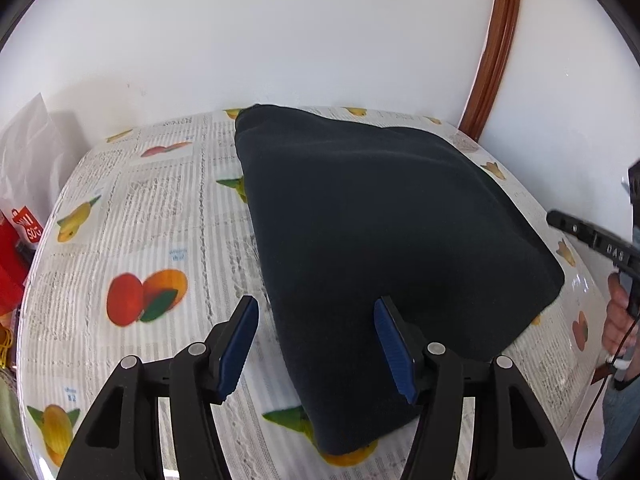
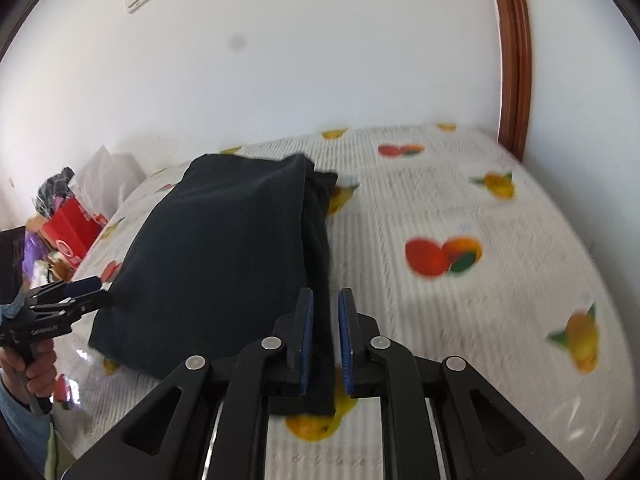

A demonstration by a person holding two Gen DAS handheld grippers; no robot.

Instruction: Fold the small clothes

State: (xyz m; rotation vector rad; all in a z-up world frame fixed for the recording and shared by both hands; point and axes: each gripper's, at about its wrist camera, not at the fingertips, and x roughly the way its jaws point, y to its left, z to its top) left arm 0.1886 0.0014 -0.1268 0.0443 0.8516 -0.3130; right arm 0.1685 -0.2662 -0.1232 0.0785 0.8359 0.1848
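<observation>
At the far left stands a red box [image 2: 70,232] among clutter, with a white bag [image 1: 28,148] behind it against the wall [image 1: 280,32]. The left claw [image 1: 316,346] hangs wide apart over the near left edge of the cloth [image 1: 380,232] — its blue pads [image 1: 238,350] grip nothing, one over the tablecloth [image 1: 160,208], the other over the dark fabric. One cloth lies folded in the middle of the table, a dark slab with a narrower layer showing along its right side. The right claw [image 2: 325,342] is nearly together, a strip of that right edge between its pads [image 2: 345,344]; whether they press it I cannot tell. A brown frame [image 2: 516,60] rises at the right — two claws, one cloth, one hand [image 2: 38,364] visible on the left handle.
</observation>
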